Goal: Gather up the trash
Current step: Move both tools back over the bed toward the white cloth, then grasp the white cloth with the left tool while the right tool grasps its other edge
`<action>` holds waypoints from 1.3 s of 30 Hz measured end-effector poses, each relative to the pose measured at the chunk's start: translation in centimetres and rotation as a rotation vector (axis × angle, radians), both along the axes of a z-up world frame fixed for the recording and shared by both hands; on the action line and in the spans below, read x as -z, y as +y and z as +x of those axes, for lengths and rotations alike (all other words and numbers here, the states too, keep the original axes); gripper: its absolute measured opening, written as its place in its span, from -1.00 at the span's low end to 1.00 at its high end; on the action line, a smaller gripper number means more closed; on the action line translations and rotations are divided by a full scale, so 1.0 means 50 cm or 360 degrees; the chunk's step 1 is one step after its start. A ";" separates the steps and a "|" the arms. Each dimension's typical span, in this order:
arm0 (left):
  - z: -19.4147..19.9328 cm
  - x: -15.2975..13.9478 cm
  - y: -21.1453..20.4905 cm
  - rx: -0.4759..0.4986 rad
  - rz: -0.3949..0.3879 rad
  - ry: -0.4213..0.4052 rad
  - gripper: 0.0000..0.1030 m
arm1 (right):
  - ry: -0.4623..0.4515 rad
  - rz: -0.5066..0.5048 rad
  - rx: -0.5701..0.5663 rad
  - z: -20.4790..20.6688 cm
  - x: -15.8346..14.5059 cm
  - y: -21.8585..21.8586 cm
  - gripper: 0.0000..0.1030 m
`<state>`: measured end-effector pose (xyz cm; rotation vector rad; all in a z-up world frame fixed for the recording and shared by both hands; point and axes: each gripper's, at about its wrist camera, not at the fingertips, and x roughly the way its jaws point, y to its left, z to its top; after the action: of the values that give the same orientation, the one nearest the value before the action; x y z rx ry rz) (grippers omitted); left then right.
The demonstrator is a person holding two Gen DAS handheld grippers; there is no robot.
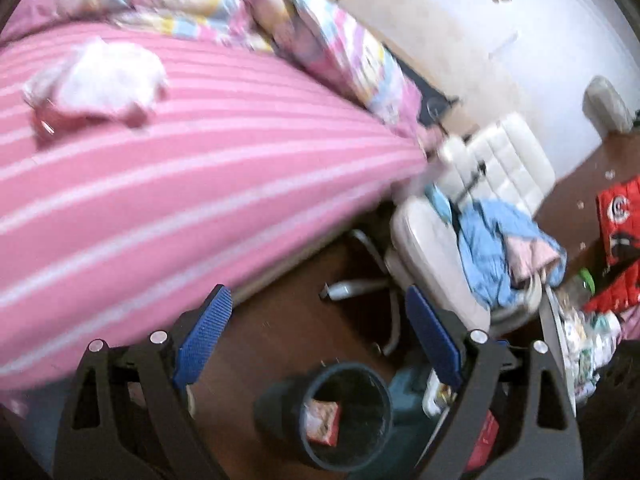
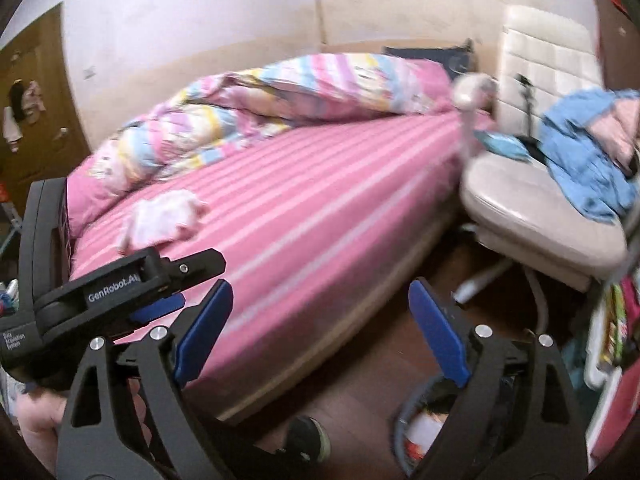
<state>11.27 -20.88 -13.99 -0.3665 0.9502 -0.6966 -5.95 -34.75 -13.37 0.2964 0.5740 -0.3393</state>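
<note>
Bedroom floor: bin (image 1: 346,420) sat below left gripper (image 1: 316,340), both grippers spread, empty; nxt reach fwd to white wad (image 1: 102,80) on bed (image 1: 224,184).

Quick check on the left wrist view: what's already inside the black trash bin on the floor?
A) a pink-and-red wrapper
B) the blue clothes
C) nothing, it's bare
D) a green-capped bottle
A: looking down into the black trash bin between the open left gripper fingers, a pink-and-red wrapper lies at the bottom; the blue clothes are on the white chair instead.
</note>
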 end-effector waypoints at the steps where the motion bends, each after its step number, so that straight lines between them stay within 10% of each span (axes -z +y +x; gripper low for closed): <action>1: 0.010 -0.009 0.018 -0.0038 0.0004 -0.0020 0.68 | -0.0010 -0.0006 -0.0029 0.015 -0.009 0.016 0.73; 18: 0.243 -0.023 0.329 -0.0519 0.0100 -0.0182 0.68 | 0.0012 -0.0013 -0.0467 0.358 -0.023 0.224 0.74; 39: 0.499 0.111 0.378 -0.0422 0.0194 -0.0099 0.61 | 0.0252 0.0311 -0.0486 0.712 0.167 0.210 0.74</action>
<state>36.21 -2.00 -19.57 -0.3534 0.8615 -0.4043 29.68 -24.25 -21.72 0.3660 0.7992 -0.0107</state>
